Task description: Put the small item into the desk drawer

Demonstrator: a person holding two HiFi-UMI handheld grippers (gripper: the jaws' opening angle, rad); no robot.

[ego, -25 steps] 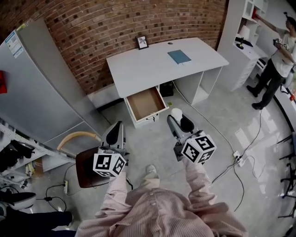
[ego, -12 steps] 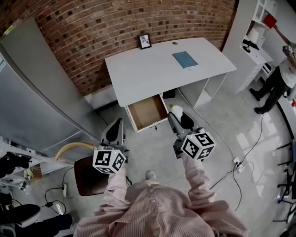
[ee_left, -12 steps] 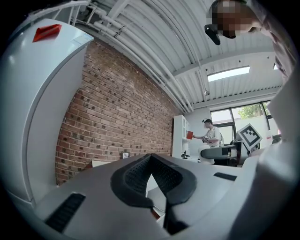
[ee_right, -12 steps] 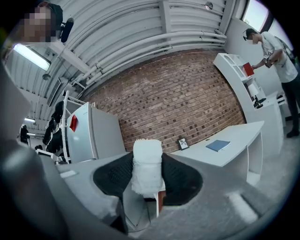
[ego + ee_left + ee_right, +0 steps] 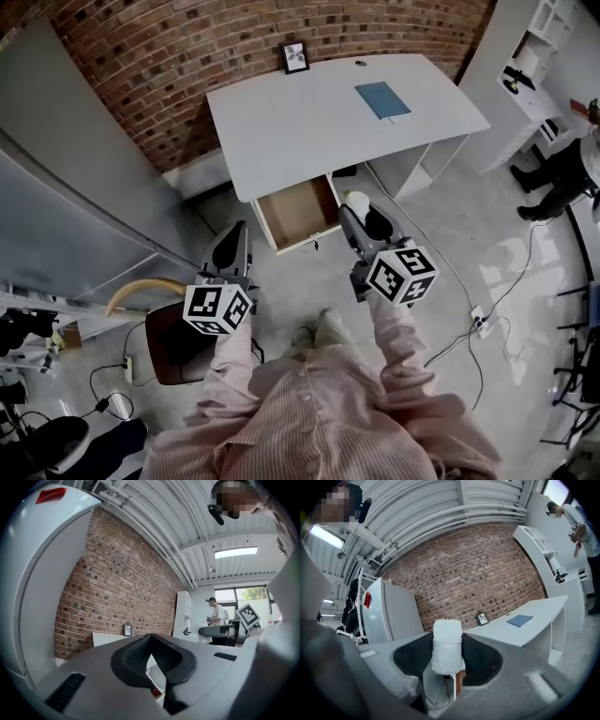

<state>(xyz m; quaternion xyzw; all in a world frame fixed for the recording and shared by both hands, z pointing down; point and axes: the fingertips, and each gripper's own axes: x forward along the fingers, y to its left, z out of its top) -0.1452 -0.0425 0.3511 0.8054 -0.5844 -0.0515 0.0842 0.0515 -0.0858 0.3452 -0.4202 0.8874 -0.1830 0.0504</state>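
Note:
In the head view the white desk (image 5: pixel 319 122) stands against the brick wall, its wooden drawer (image 5: pixel 298 212) pulled open and empty. My right gripper (image 5: pixel 359 210) hovers just right of the drawer's front corner, above the floor. It is shut on a small white cloth-like roll (image 5: pixel 355 199). The right gripper view shows the roll (image 5: pixel 447 645) upright between the black pads (image 5: pixel 480 660). My left gripper (image 5: pixel 237 234) hangs left of the drawer and lower. Its pads (image 5: pixel 133 656) meet with nothing between them.
A blue book (image 5: pixel 382 99) and a small picture frame (image 5: pixel 295 56) sit on the desk. A grey cabinet (image 5: pixel 66 197) stands at left, a brown chair (image 5: pixel 169 337) beside my left arm. Cables (image 5: pixel 450 281) run across the floor at right, where another person (image 5: pixel 562 173) stands.
The view has shifted as the person stepped toward the desk; feet now show below the grippers. Both grippers keep their pose, the right still holding the white roll.

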